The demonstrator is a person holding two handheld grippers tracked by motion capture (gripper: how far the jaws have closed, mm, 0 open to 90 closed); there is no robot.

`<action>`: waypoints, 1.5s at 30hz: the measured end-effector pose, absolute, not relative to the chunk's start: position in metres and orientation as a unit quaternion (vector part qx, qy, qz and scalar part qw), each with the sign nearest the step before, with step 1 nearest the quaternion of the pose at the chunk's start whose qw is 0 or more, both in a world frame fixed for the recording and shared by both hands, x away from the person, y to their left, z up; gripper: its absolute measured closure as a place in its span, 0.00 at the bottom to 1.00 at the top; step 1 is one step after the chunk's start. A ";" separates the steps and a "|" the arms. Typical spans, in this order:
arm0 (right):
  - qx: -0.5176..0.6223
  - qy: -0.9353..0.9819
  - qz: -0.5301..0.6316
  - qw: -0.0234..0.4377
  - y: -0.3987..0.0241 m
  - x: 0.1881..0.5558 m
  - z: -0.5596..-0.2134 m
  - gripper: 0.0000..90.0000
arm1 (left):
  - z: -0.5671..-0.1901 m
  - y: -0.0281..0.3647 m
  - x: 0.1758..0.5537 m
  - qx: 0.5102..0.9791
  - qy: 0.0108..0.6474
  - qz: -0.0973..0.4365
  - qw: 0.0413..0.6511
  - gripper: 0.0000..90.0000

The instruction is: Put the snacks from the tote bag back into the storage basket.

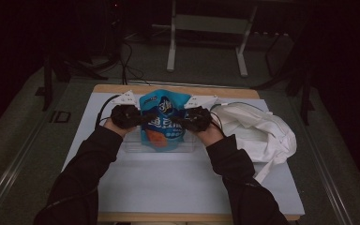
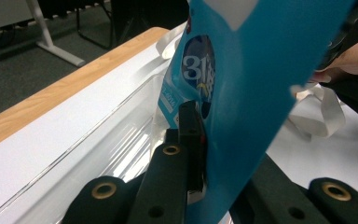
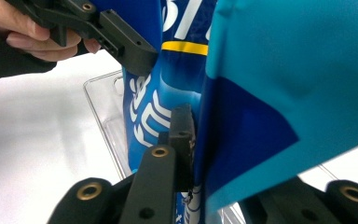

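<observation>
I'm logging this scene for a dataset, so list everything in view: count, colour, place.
Glossy blue snack pouch with white lettering: one, blue with an orange patch low down, held upright over the tray, table centre.
Clear plastic tray: one, transparent, under the pouch.
White cloth bag: one, white, crumpled at the table's right.
White table mat: one, covers the tabletop.
Wooden table: one, light wood edge showing.
White metal frame: one, on the floor behind the table.
Left gripper: black, clamped on the pouch's left edge.
Right gripper: black, clamped on its right edge.
Dark sleeves: two, from the bottom.
</observation>
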State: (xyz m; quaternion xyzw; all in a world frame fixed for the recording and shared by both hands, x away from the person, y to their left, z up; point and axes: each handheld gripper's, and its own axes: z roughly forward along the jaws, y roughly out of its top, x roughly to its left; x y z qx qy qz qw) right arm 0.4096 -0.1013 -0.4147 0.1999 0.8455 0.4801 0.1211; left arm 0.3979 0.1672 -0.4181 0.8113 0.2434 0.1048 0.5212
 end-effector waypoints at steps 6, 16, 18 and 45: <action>0.197 0.842 0.487 0.123 -0.102 0.410 -0.413 0.78 | -0.420 0.167 0.393 0.808 0.242 0.116 0.525 0.84; 0.195 0.840 0.490 0.129 -0.107 0.408 -0.413 0.42 | -0.418 0.170 0.388 0.789 0.266 0.115 0.542 0.29; 0.197 0.837 0.494 0.128 -0.108 0.408 -0.413 0.37 | -0.418 0.169 0.386 0.790 0.266 0.122 0.538 0.13; 0.192 0.831 0.499 0.156 -0.135 0.381 -0.421 0.16 | -0.446 0.194 0.332 0.758 0.321 0.151 0.547 0.01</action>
